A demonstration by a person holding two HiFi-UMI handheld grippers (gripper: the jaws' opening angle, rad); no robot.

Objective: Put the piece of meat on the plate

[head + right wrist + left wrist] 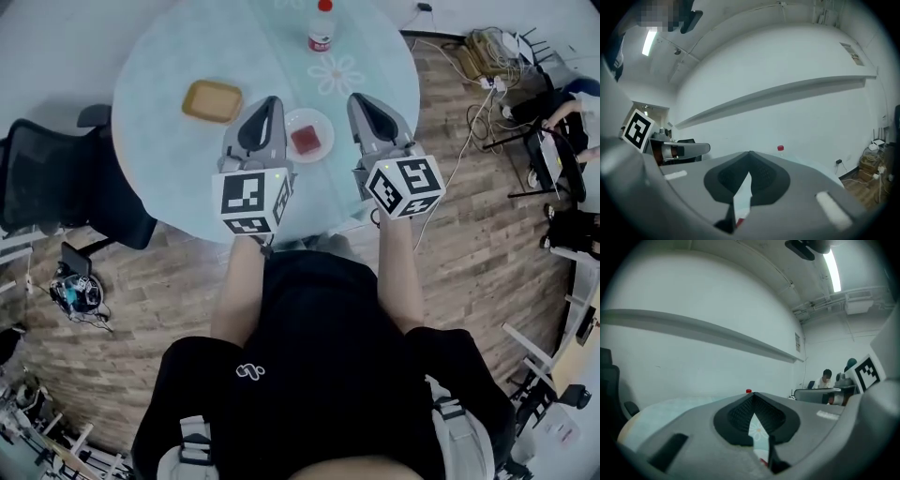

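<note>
Evidently left hand-held gripper (pixel 273 100) and right hand-held gripper (pixel 360 98) are clenched empty, meat (pixel 307 141) on plate (pixel 327 121), bottle label (pixel 321 40) illegible.

Black chair (pixel 56 183), wood floor (pixel 487 234), white wall (pixel 693 291)

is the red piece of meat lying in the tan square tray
No, the red piece of meat lies on the small white round plate, with the tan square tray apart at its left.
</note>
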